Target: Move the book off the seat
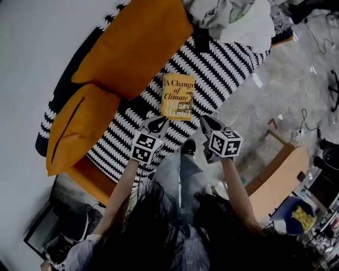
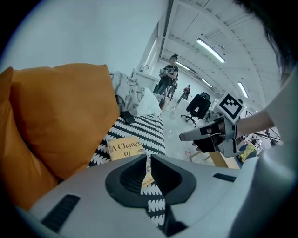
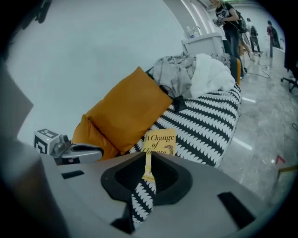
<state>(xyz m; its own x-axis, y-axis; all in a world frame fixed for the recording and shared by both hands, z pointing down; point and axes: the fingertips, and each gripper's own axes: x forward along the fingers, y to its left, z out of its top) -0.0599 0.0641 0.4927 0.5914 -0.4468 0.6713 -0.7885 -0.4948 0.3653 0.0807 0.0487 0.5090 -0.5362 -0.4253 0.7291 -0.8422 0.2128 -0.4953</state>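
book point(image 1: 178, 97) | flat on striped seat point(image 1: 228, 63) | beside orange cushion point(image 1: 135, 45)

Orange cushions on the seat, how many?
2. The large cushion lies on the seat, left of the book; the smaller cushion sits beside it at the near end. The clothes pile could hide more.

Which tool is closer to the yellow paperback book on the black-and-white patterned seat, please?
Left, by a little. The left tool sits at the near left corner of the yellow paperback book; the right tool hangs just off its near right corner.
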